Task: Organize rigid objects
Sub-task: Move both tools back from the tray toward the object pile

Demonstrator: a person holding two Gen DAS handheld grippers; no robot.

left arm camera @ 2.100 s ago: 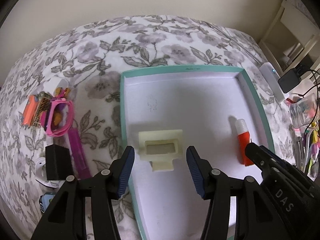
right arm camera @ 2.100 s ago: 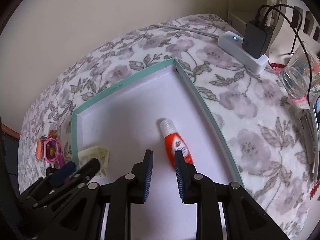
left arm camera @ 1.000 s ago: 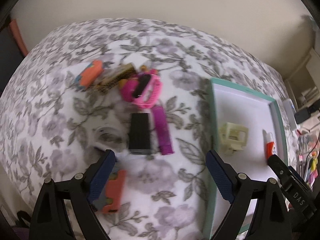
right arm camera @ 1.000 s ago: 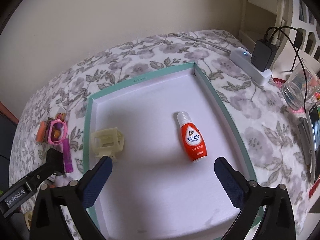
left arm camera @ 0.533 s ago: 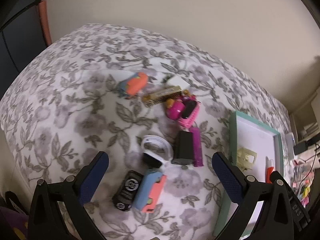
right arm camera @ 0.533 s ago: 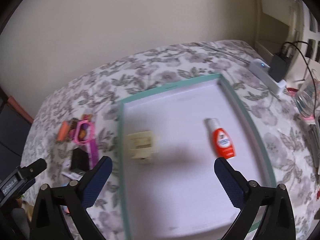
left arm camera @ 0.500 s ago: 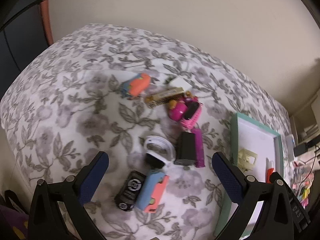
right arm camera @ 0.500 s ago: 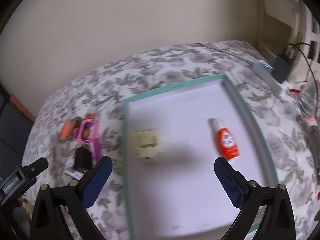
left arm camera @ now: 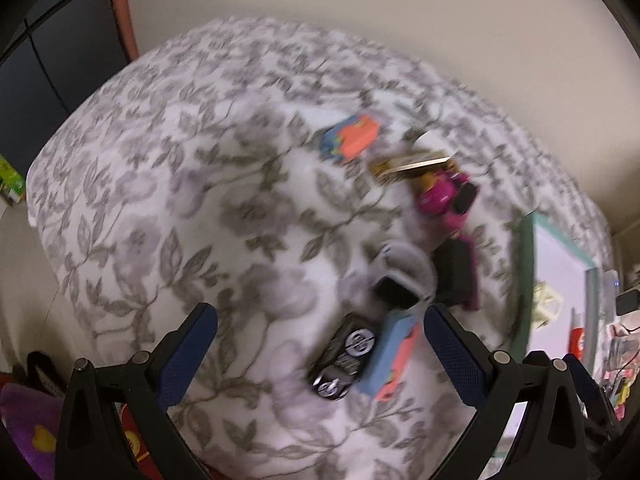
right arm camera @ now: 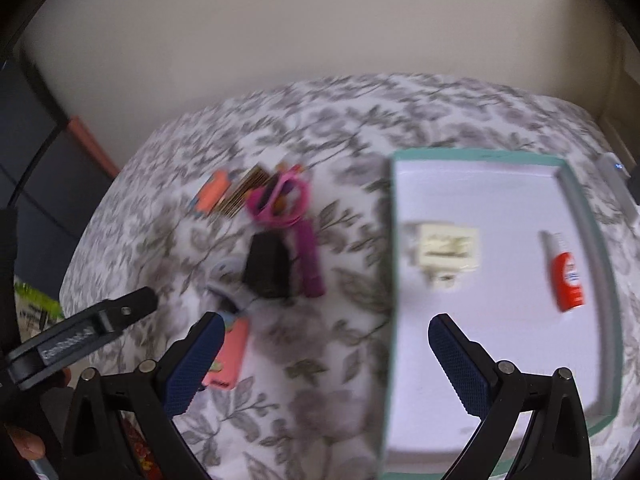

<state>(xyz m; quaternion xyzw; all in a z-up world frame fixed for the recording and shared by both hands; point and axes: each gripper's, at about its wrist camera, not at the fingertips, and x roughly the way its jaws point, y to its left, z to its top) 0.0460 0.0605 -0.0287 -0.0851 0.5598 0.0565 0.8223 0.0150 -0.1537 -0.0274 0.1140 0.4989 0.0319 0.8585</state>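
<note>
My left gripper (left arm camera: 320,354) is wide open and empty above the floral cloth, near a black round-marked object (left arm camera: 342,360) and a blue and coral toy (left arm camera: 394,354). Beyond lie a black block (left arm camera: 454,276), a pink watch (left arm camera: 446,196), a gold pack (left arm camera: 408,166) and another coral toy (left arm camera: 352,142). My right gripper (right arm camera: 322,362) is wide open and empty, over the cloth at the left wall of the teal-rimmed tray (right arm camera: 472,158). The tray holds a cream plastic frame (right arm camera: 446,252) and a red bottle (right arm camera: 566,276).
The left gripper's finger (right arm camera: 96,320) shows at the left of the right wrist view. A white power strip (right arm camera: 618,180) lies right of the tray. A dark cabinet (left arm camera: 56,52) stands left of the table. The frames are motion-blurred.
Both grippers have swung left. The left one has come lower and closer to the loose objects; the right one now looks at the pile as well as the tray.
</note>
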